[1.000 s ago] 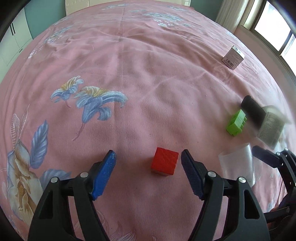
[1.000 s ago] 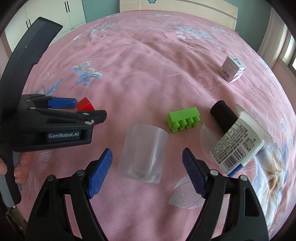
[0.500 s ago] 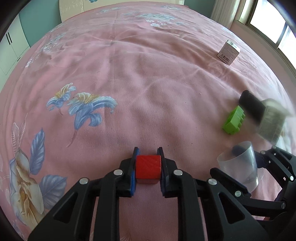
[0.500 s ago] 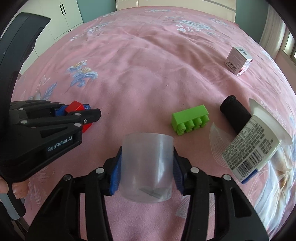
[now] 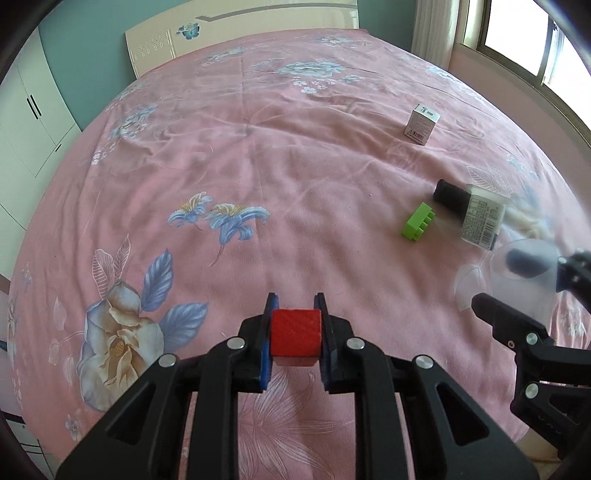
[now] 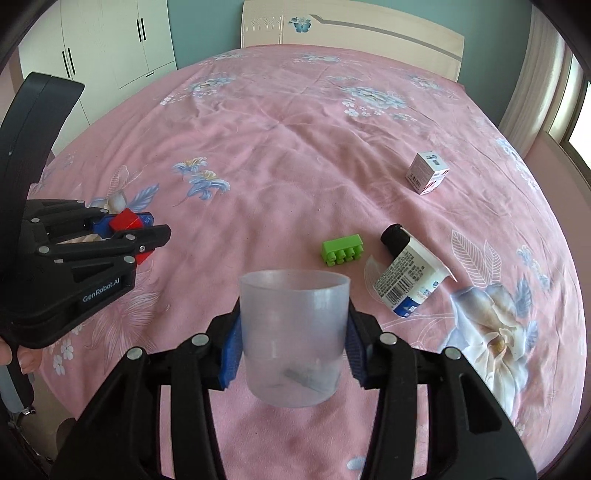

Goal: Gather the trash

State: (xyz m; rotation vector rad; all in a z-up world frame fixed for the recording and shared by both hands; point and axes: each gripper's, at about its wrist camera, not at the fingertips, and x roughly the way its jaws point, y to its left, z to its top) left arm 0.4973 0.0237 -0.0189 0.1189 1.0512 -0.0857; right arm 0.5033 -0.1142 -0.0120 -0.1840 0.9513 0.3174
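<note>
1. Trash on the bed (image 5: 258, 155): red block (image 5: 295, 336) and clear plastic cup (image 6: 293, 332) are both off the bedspread now; a second ago both lay on it between spread jaws.
2. Left gripper (image 5: 295, 345): jaws have clamped shut on the red block, blue pads flat on two opposite faces. Block sits square, no visible tilt.
3. Right gripper (image 6: 293, 349): jaws closed in on the cup and now pinch its lower wall, cup upright, rim up. Some small debris in the bottom, can't tell what.
4. Both grippers have lifted: more of the bed and headboard (image 6: 351, 33) in view than before.
5. Meaning: two pieces picked, likely next is carry to a bin. No bin visible in either view.
6. Left on the bed: green brick (image 6: 341, 249), yogurt-style tub (image 6: 408, 277) touching a black cylinder (image 6: 395, 236), small carton (image 6: 426, 173) well apart.
7. Risk: cup wall is thin, may flex or slip.
</note>
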